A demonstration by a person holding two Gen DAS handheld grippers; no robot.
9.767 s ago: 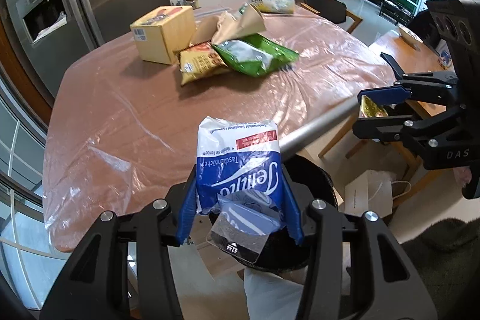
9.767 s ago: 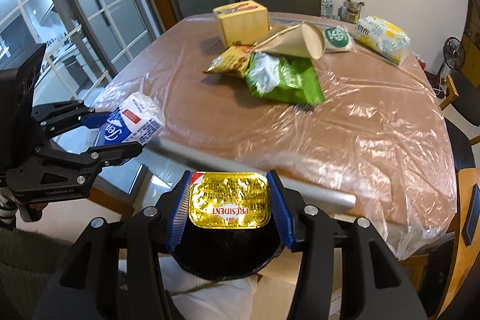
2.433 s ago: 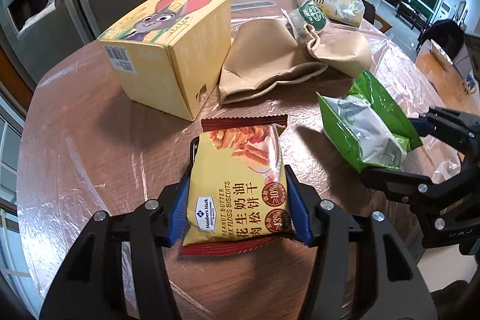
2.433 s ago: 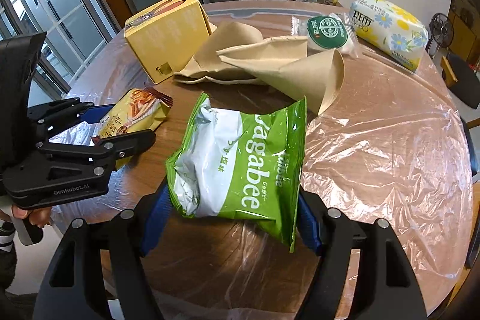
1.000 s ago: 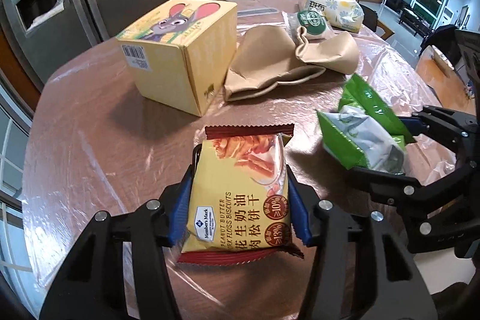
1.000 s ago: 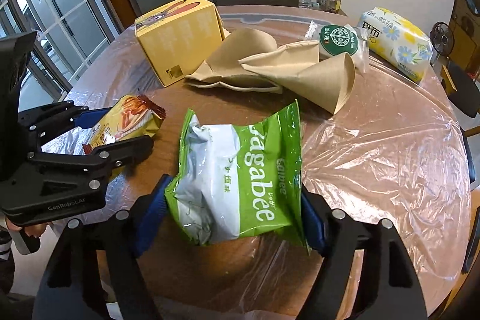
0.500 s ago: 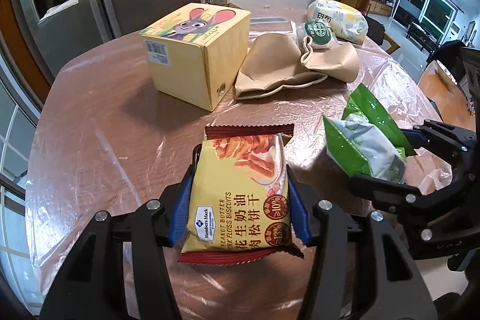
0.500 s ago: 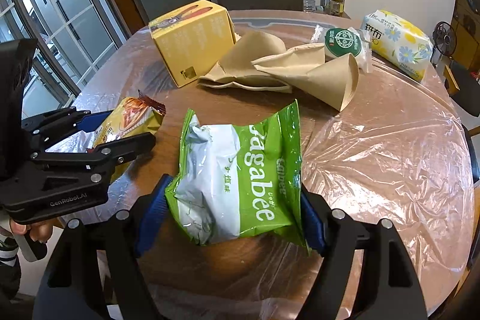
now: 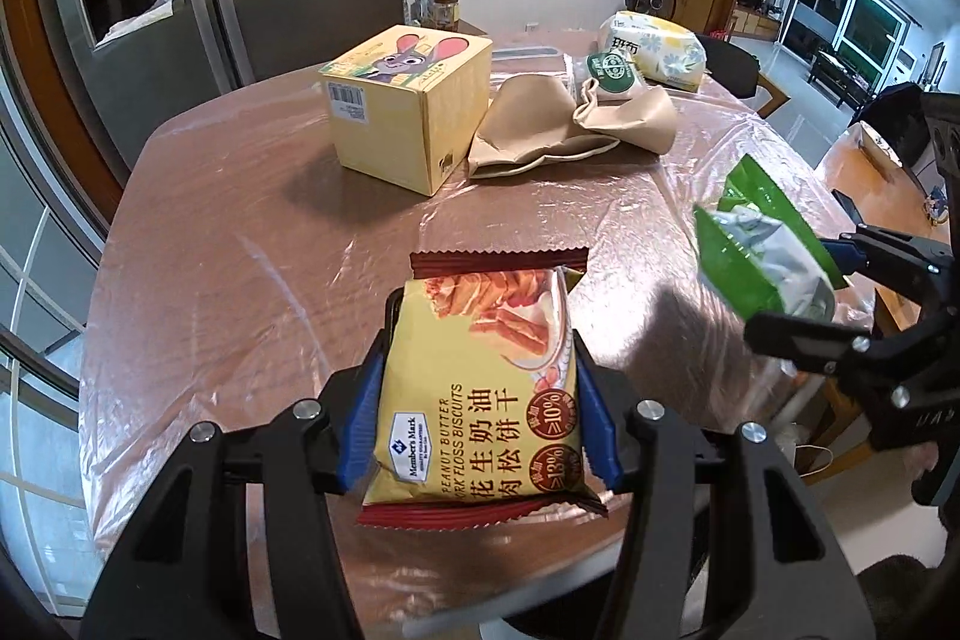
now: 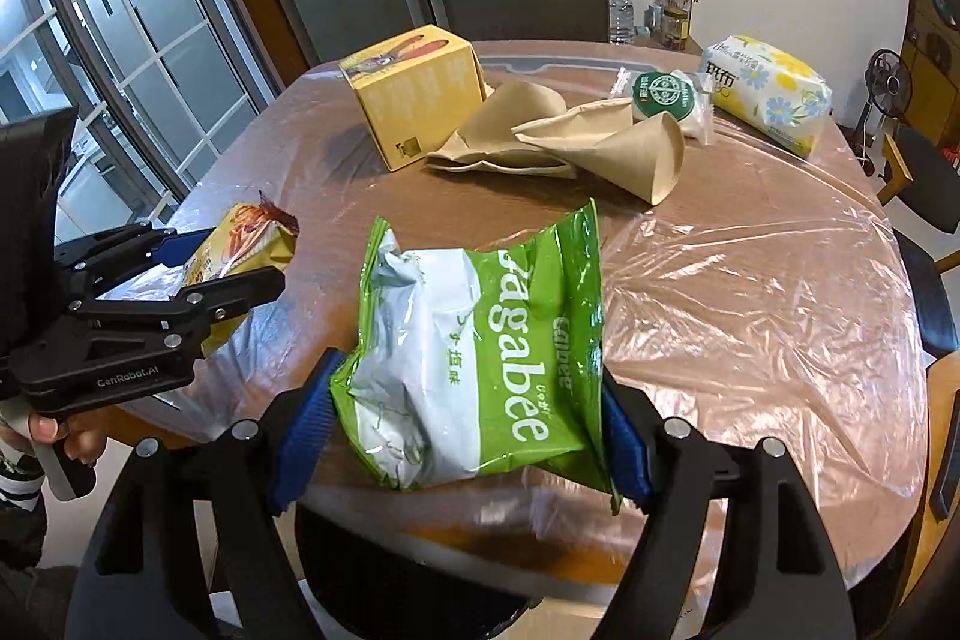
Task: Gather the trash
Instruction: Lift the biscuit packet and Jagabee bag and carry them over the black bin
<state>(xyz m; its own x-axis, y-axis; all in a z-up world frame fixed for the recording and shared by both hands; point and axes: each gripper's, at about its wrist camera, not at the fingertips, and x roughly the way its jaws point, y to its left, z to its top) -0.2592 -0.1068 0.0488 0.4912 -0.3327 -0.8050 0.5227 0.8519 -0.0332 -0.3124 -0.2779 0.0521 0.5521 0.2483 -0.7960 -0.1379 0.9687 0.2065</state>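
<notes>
Tongs on the left [image 9: 474, 418] squeeze a yellow biscuit packet [image 9: 480, 394] between their blue pads. The packet sticks out in front of them, with its red zigzag edge pointing away, and it hangs above the near edge of the worktop [image 9: 240, 280].

The right tongs [image 10: 462, 424] pinch a green chip bag [image 10: 480, 358] by its two sides. The bag is crumpled and stands up past the tips, above the front edge of the worktop. Right under these tongs is a dark round thing, but it is too hidden to tell what it is.

From the left tongs, the green bag and the right tongs are off to the right side. From the right tongs, the biscuit packet and the left tongs are off to the left, and a hand [image 10: 57, 436] holds their handle.

Farther ahead of both tongs sits a yellow box [image 9: 408, 112]. Just beside it lie crumpled brown paper bags [image 9: 570, 130]. Behind those are a small round green pack [image 10: 666, 91] and a flowery tissue pack [image 10: 768, 94]. A clear plastic sheet covers the worktop.
</notes>
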